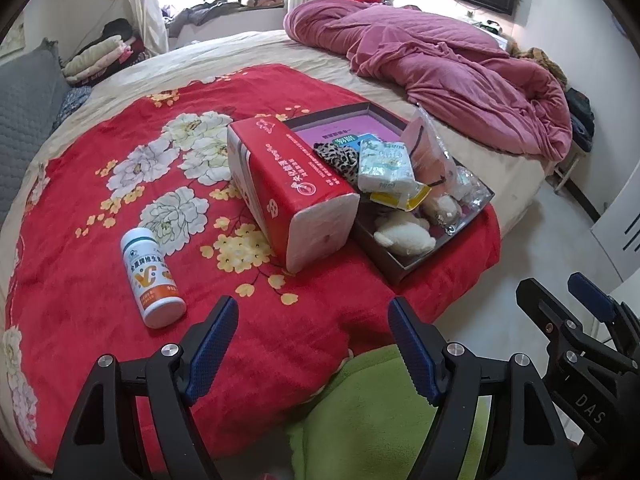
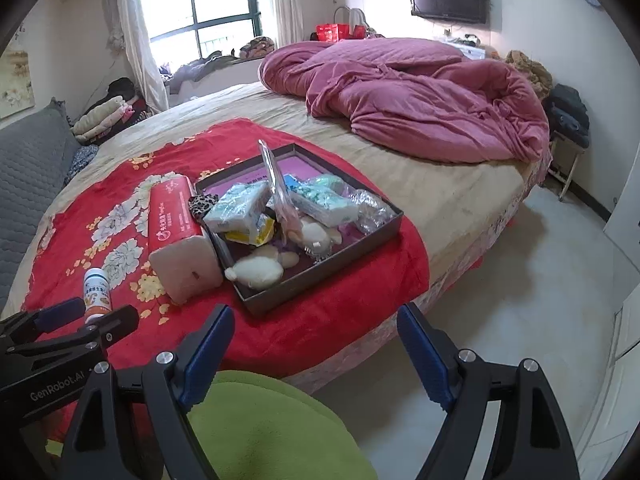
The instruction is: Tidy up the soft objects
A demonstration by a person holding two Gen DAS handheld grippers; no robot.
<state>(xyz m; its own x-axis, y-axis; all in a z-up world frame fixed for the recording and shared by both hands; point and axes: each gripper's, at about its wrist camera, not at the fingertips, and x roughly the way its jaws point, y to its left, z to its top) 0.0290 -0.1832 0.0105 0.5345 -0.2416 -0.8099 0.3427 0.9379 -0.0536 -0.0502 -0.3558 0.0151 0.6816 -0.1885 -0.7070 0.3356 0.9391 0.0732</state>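
A dark shallow box (image 1: 394,270) (image 2: 336,268) sits on a red floral blanket (image 1: 80,208) (image 2: 340,304) on the bed. It holds a white plush toy (image 1: 404,234) (image 2: 256,272), tissue packs (image 1: 386,166) (image 2: 236,210), a leopard-print cloth (image 1: 338,158) (image 2: 202,204) and clear plastic bags (image 1: 432,148) (image 2: 370,204). A red tissue pack (image 1: 292,188) (image 2: 176,236) leans against the box's left side. A white pill bottle (image 1: 150,278) (image 2: 96,294) lies left of it. My left gripper (image 1: 312,344) and right gripper (image 2: 316,350) are open and empty, near the bed's front edge.
A crumpled pink duvet (image 1: 448,68) (image 2: 412,96) lies on the far side of the bed. A green cloth (image 1: 376,412) (image 2: 272,428) is just below the grippers. Folded clothes (image 1: 100,56) and a grey cushion (image 2: 28,172) are at the left. Tiled floor (image 2: 520,300) is at the right.
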